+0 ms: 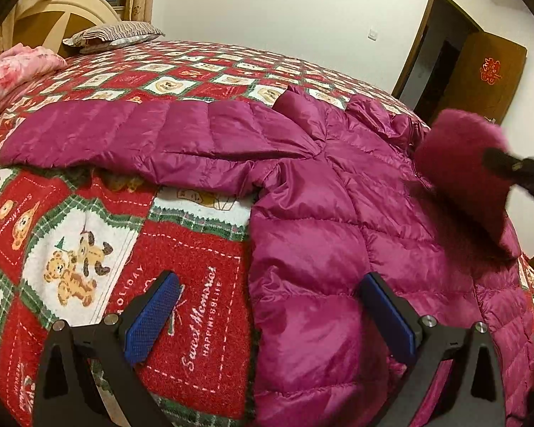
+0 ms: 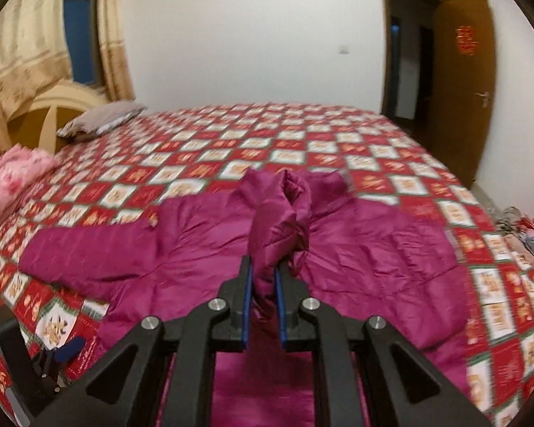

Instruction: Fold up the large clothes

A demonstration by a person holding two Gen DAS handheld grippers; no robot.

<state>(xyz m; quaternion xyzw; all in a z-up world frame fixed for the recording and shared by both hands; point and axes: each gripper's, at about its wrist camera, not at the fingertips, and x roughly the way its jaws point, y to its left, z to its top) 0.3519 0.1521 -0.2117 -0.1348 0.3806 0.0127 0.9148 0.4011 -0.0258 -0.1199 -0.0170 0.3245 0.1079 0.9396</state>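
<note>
The right gripper (image 2: 263,277) clamps a raised sleeve of the magenta jacket (image 1: 320,185); the left gripper (image 1: 270,316) gapes over its near edge, bedspread (image 1: 195,71) beyond lying bare

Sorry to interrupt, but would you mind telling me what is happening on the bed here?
A person is folding a magenta puffer jacket spread on a bed with a red bear-print blanket. The right hand-held gripper is shut on one sleeve, lifted above the jacket's body. The left hand-held gripper is open at the jacket's near edge, gripping nothing. The other sleeve lies stretched out flat.
</note>
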